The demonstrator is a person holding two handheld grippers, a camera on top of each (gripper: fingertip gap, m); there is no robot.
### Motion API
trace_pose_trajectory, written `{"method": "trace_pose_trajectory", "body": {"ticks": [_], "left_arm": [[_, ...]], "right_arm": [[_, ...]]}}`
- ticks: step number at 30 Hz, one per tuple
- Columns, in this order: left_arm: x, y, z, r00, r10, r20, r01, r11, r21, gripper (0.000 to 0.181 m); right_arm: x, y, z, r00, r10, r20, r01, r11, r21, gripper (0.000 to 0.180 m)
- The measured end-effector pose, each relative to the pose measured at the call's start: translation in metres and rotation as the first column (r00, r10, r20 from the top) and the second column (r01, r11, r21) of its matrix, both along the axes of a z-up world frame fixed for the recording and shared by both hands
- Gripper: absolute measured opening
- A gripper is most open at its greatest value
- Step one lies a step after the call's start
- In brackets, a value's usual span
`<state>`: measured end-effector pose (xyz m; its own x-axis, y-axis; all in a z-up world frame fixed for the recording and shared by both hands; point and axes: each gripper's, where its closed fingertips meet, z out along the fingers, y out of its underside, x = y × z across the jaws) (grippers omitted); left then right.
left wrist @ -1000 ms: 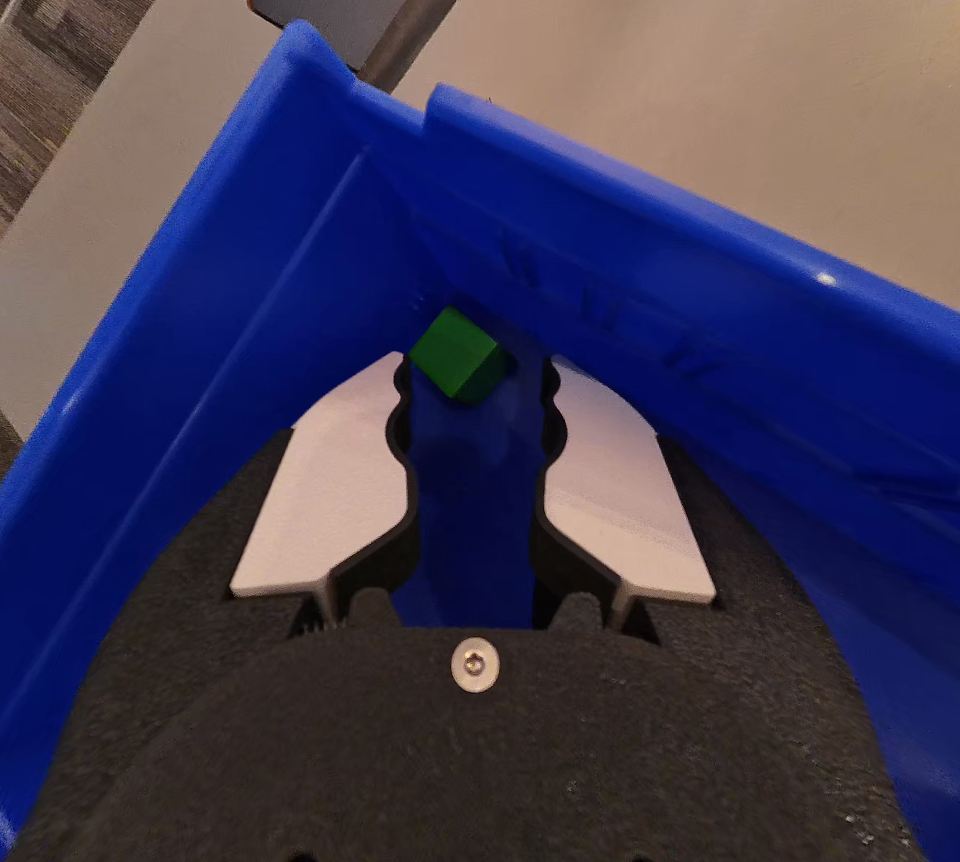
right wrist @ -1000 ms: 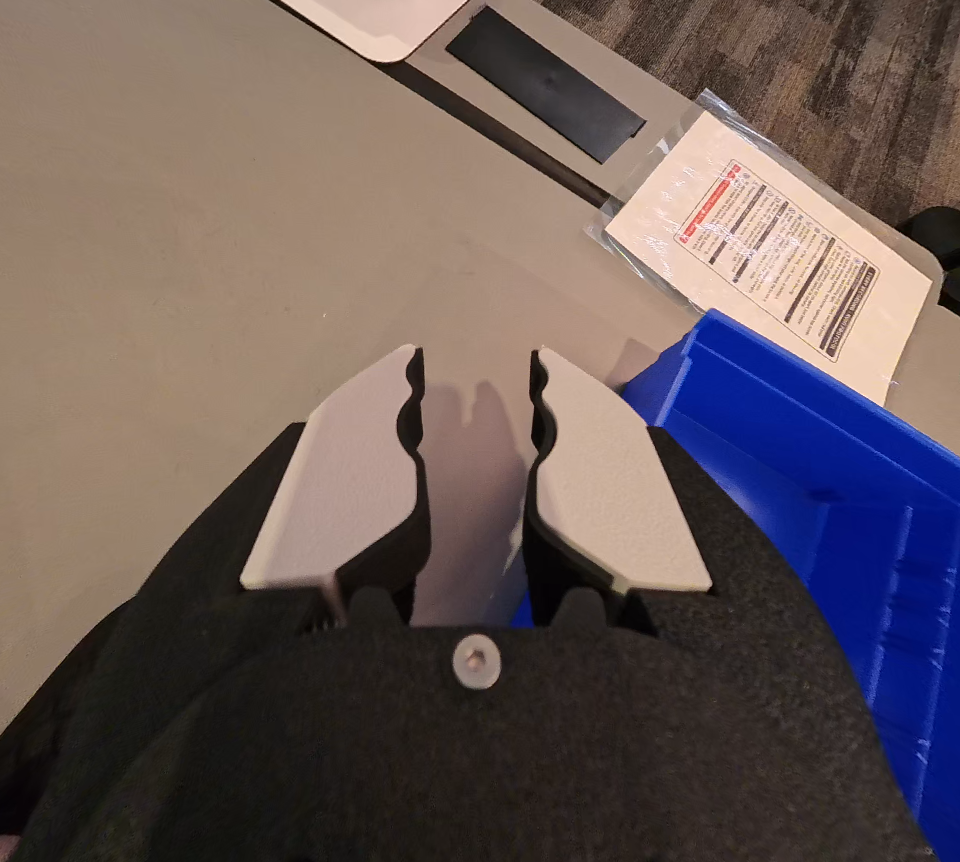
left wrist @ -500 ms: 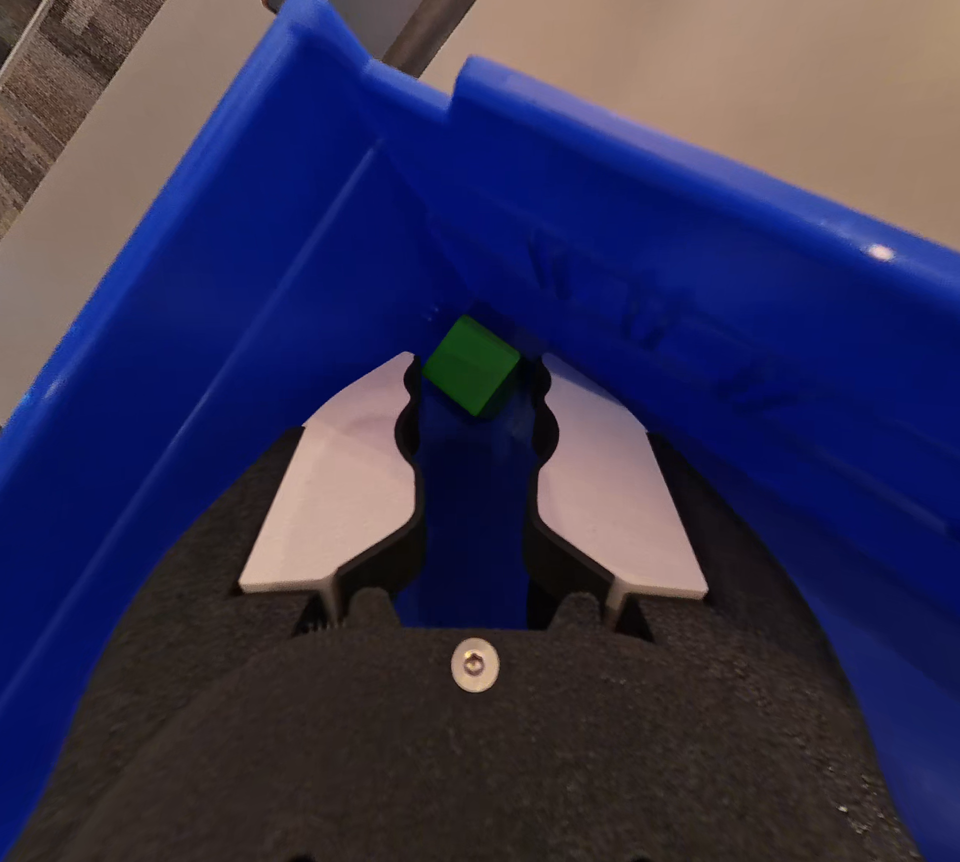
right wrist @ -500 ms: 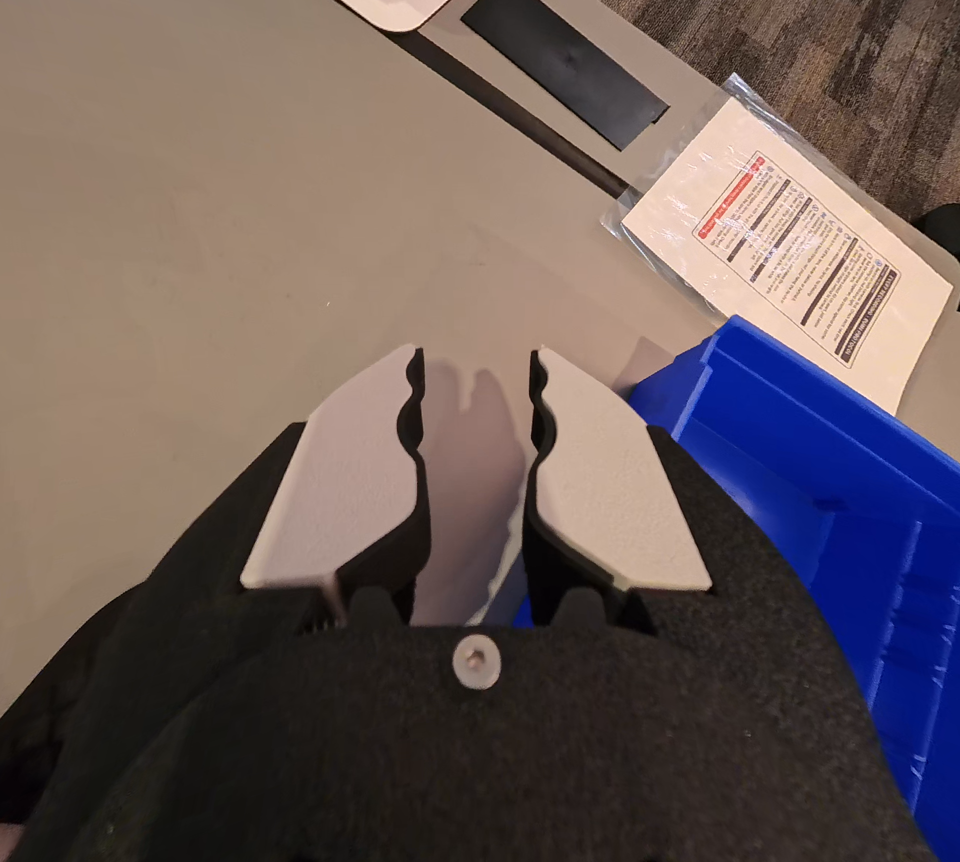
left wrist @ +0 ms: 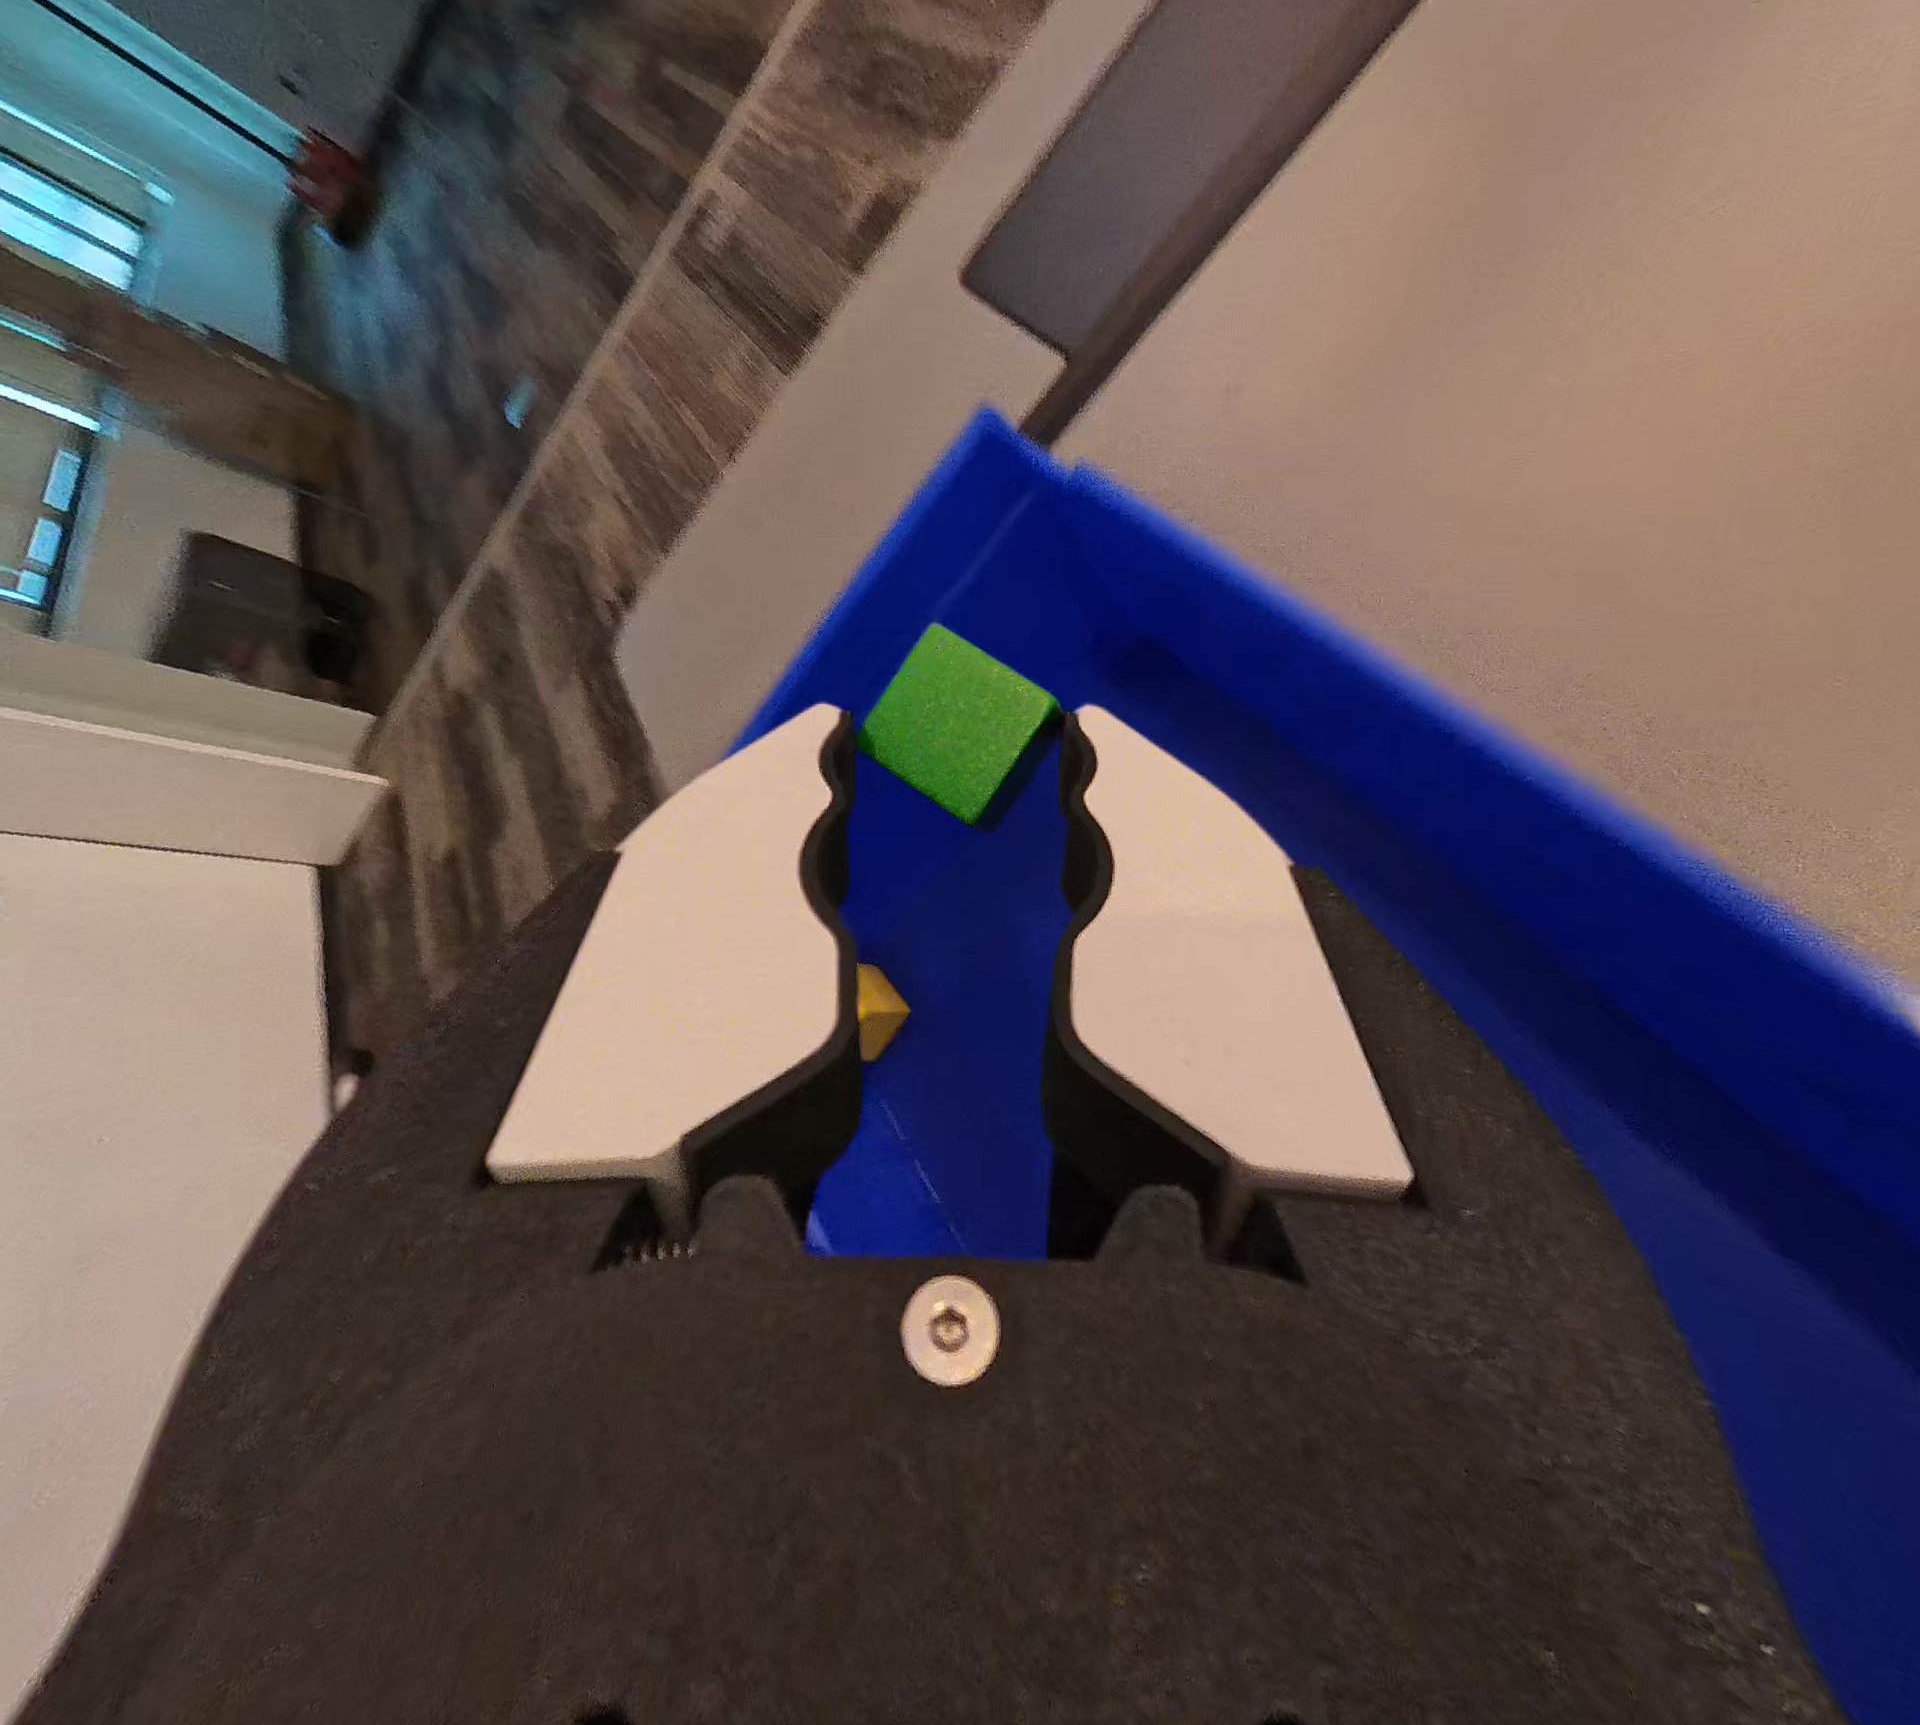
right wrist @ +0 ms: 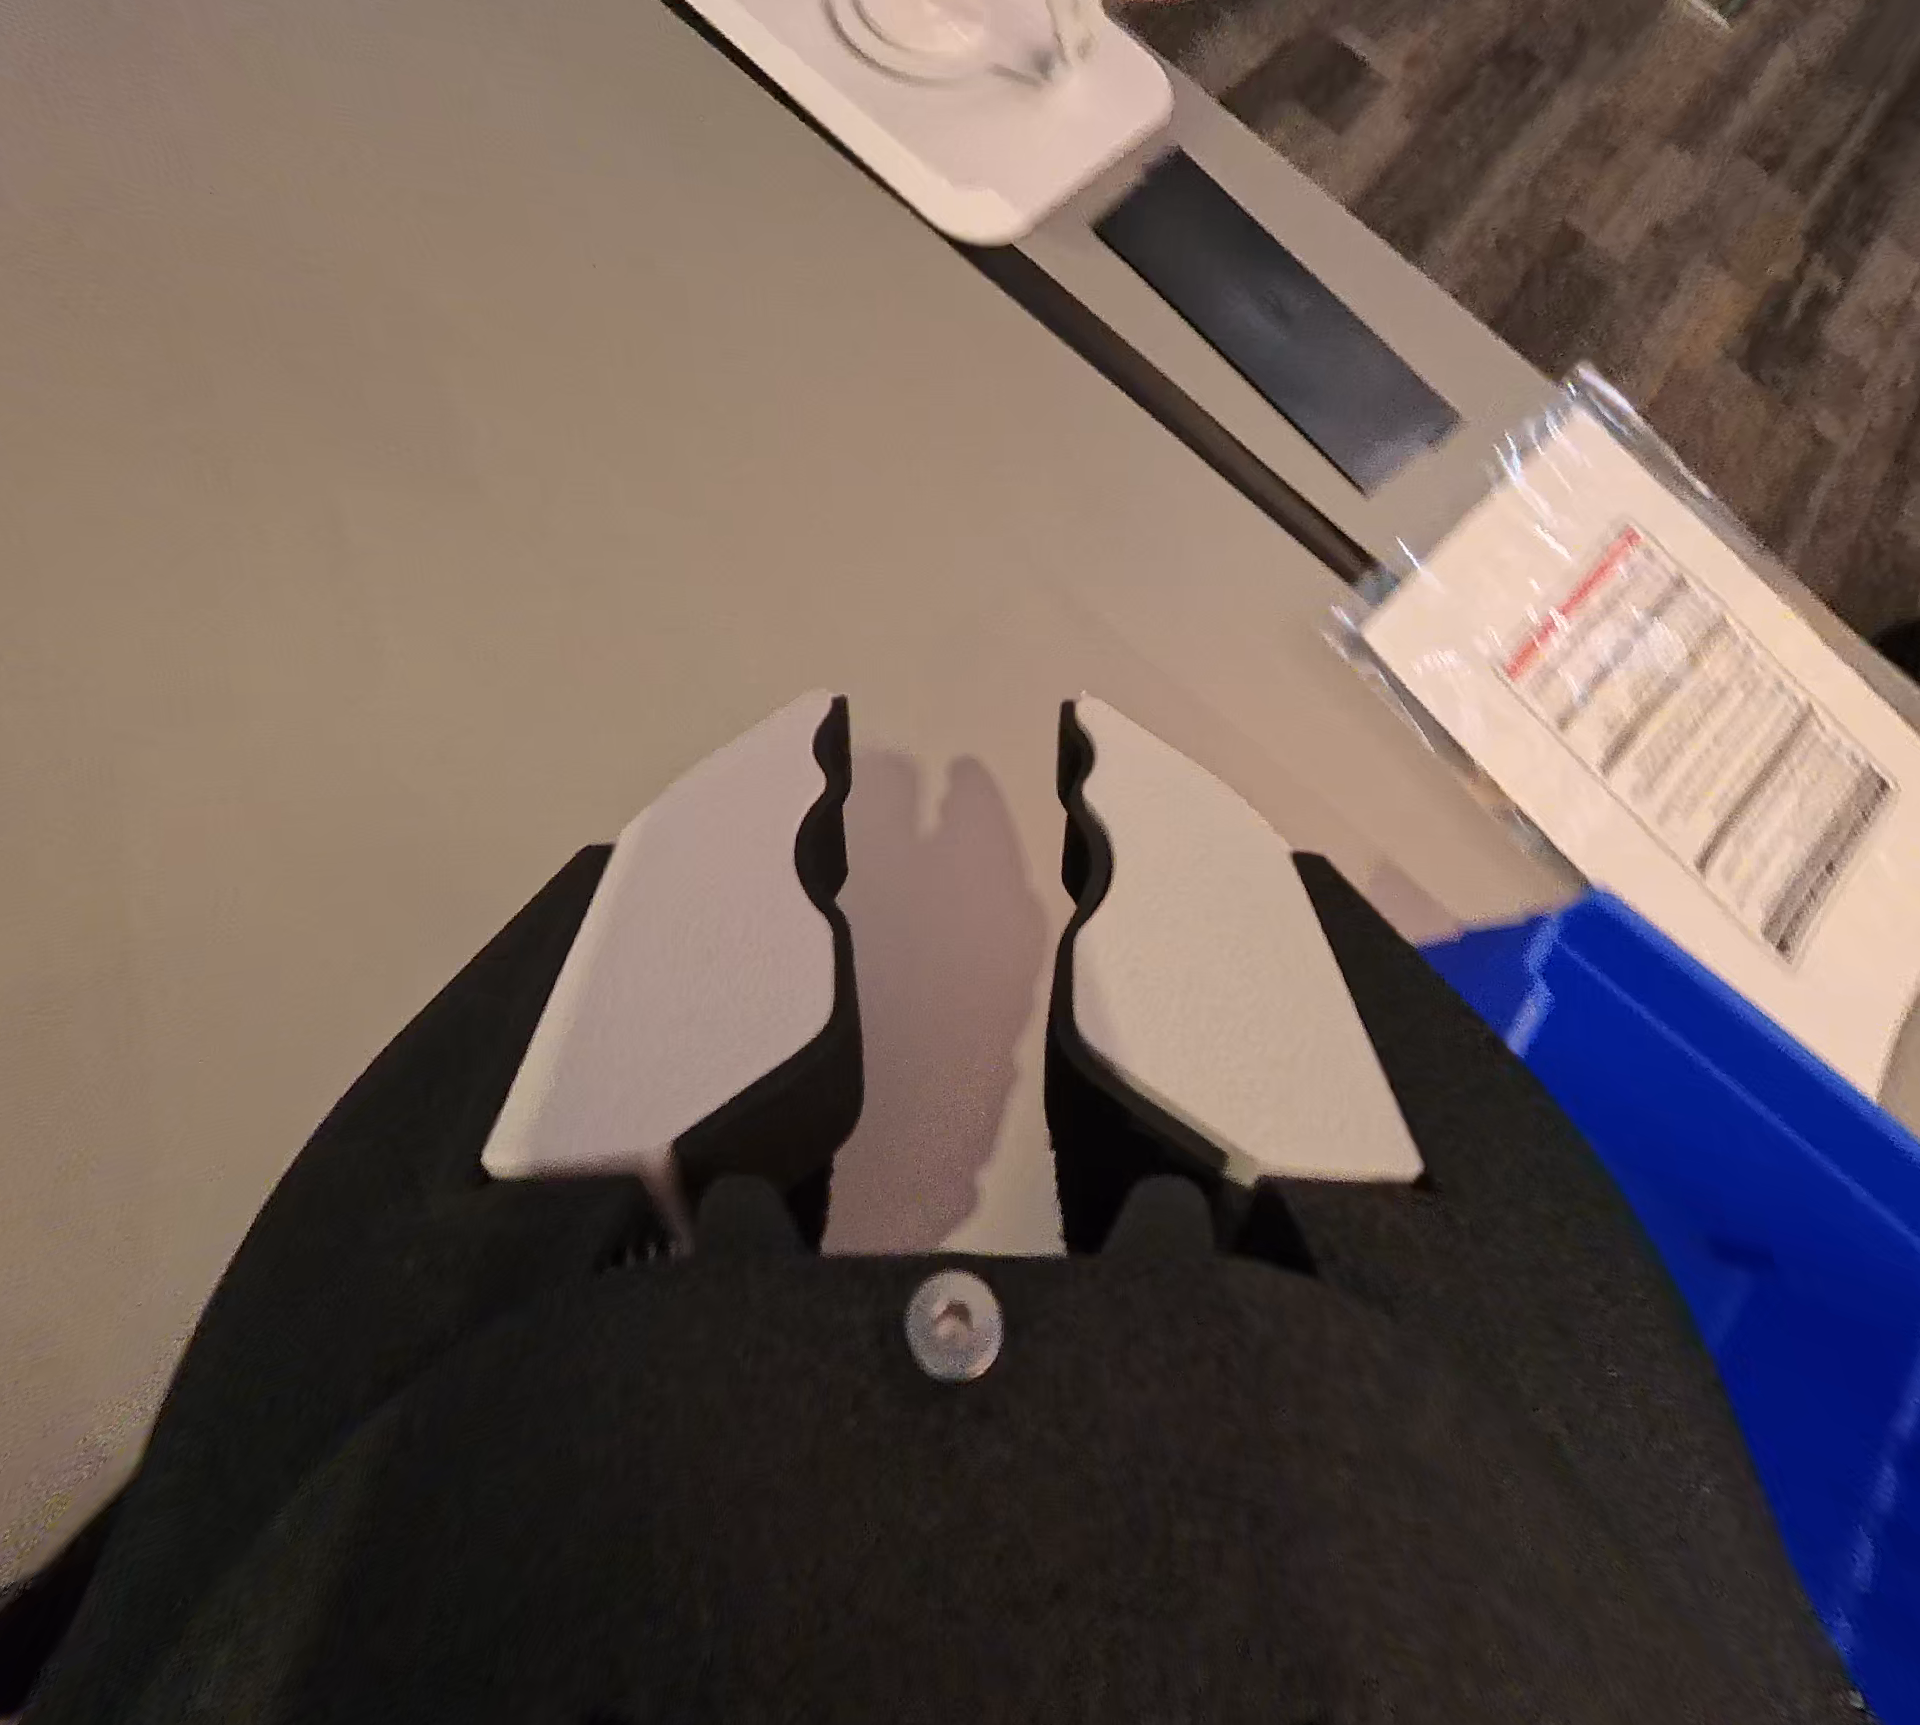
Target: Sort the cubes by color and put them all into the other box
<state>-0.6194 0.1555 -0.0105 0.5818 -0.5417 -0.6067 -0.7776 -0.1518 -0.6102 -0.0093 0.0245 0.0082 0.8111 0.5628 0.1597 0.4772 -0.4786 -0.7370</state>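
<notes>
Lifted since the earlier frame, the left gripper [left wrist: 954,725] now carries the green cube [left wrist: 951,721] up near the rim of the blue box [left wrist: 1455,802], where before it was down against the inner corner on the box floor; its fingers are closed to a narrow gap with the cube pinched between the very tips, turned so one corner points down toward the camera; below it, between the fingers, the blue inside of the box shows, and a yellow cube [left wrist: 878,1015] peeks out from behind the left finger, lying lower in the box, mostly hidden; beyond the box corner lies the beige table [left wrist: 1558,273] with a dark rectangular panel [left wrist: 1132,169] set in it, and past the table edge a patterned carpet floor [left wrist: 623,273], all blurred; the right gripper [right wrist: 954,709] has drawn slightly away from the blue box [right wrist: 1714,1156], which has slid lower to the right of its view; its fingers stand moderately apart with nothing between them, only their shadow on the table [right wrist: 416,428]; farther off are a printed sheet in a clear sleeve [right wrist: 1662,740] just beyond the box corner, a dark rectangular panel [right wrist: 1278,325], and a white stand base [right wrist: 914,65] near the table's far edge.
</notes>
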Motion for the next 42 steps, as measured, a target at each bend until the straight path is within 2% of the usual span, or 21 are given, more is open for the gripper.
{"method": "trace_pose_trajectory", "body": {"ticks": [5, 6, 10, 12, 16, 18, 23, 27, 28, 29, 30, 31, 33, 35, 37, 39, 40, 42], "left_arm": [[0.079, -0.05, 0.059, 0.992, -0.12, 0.025, 0.115, 0.981, 0.157, 0.037], [0.1, -0.061, 0.065, 0.987, -0.158, 0.026, 0.151, 0.972, 0.179, 0.027], [0.182, -0.092, 0.072, 0.963, -0.268, 0.014, 0.256, 0.933, 0.252, 0.027], [0.216, -0.099, 0.065, 0.952, -0.306, 0.024, 0.29, 0.922, 0.257, 0.027], [0.273, -0.125, 0.057, 0.902, -0.431, 0.014, 0.41, 0.866, 0.286, 0.027], [0.29, -0.135, 0.057, 0.886, -0.463, -0.025, 0.447, 0.839, 0.31, 0.027], [0.319, -0.16, 0.053, 0.843, -0.538, -0.005, 0.517, 0.806, 0.289, 0.027], [0.334, -0.172, 0.055, 0.819, -0.574, 0.0, 0.547, 0.782, 0.3, 0.027], [0.337, -0.174, 0.055, 0.814, -0.582, 0.006, 0.554, 0.778, 0.297, 0.027], [0.339, -0.177, 0.054, 0.807, -0.59, 0.018, 0.562, 0.778, 0.282, 0.027], [0.341, -0.178, 0.052, 0.805, -0.592, 0.039, 0.563, 0.782, 0.266, 0.027], [0.342, -0.177, 0.053, 0.81, -0.583, 0.067, 0.549, 0.792, 0.265, 0.029], [0.341, -0.175, 0.052, 0.819, -0.558, 0.137, 0.517, 0.82, 0.245, 0.046], [0.339, -0.176, 0.044, 0.816, -0.533, 0.223, 0.503, 0.845, 0.18, 0.058], [0.337, -0.18, 0.033, 0.793, -0.51, 0.333, 0.502, 0.857, 0.117, 0.06], [0.337, -0.184, 0.017, 0.767, -0.487, 0.417, 0.508, 0.858, 0.067, 0.057], [0.337, -0.184, 0.006, 0.765, -0.473, 0.437, 0.506, 0.861, 0.046, 0.056], [0.338, -0.182, -0.018, 0.775, -0.446, 0.448, 0.495, 0.869, 0.009, 0.054]], "right_arm": [[-0.1, 0.004, 0.03, 0.976, 0.189, -0.112, -0.18, 0.98, 0.088, 0.038], [-0.125, 0.003, 0.038, 0.96, 0.227, -0.164, -0.211, 0.971, 0.112, 0.038], [-0.228, -0.017, 0.055, 0.822, 0.392, -0.412, -0.359, 0.92, 0.159, 0.038], [-0.256, -0.021, 0.044, 0.805, 0.413, -0.426, -0.393, 0.909, 0.137, 0.037], [-0.273, -0.026, 0.034, 0.741, 0.428, -0.518, -0.439, 0.892, 0.11, 0.042], [-0.274, -0.03, 0.035, 0.69, 0.416, -0.592, -0.468, 0.881, 0.074, 0.05], [-0.276, -0.035, 0.044, 0.55, 0.383, -0.742, -0.525, 0.85, 0.05, 0.053], [-0.283, -0.037, 0.032, 0.521, 0.345, -0.781, -0.568, 0.823, -0.016, 0.055], [-0.285, -0.04, 0.03, 0.509, 0.348, -0.787, -0.594, 0.804, -0.03, 0.05], [-0.286, -0.044, 0.03, 0.482, 0.366, -0.796, -0.625, 0.78, -0.021, 0.029], [-0.286, -0.045, 0.031, 0.472, 0.364, -0.803, -0.63, 0.776, -0.019, 0.028], [-0.285, -0.045, 0.029, 0.479, 0.361, -0.8, -0.636, 0.771, -0.033, 0.028], [-0.28, -0.046, 0.028, 0.491, 0.368, -0.79, -0.648, 0.76, -0.048, 0.028], [-0.269, -0.045, 0.038, 0.471, 0.375, -0.799, -0.646, 0.763, -0.023, 0.028], [-0.248, -0.045, 0.055, 0.468, 0.398, -0.789, -0.64, 0.769, 0.009, 0.028], [-0.21, -0.037, 0.072, 0.572, 0.426, -0.701, -0.556, 0.829, 0.051, 0.028], [-0.182, -0.032, 0.08, 0.657, 0.421, -0.625, -0.481, 0.873, 0.082, 0.028], [-0.105, -0.023, 0.088, 0.853, 0.289, -0.435, -0.258, 0.957, 0.13, 0.028]]}}
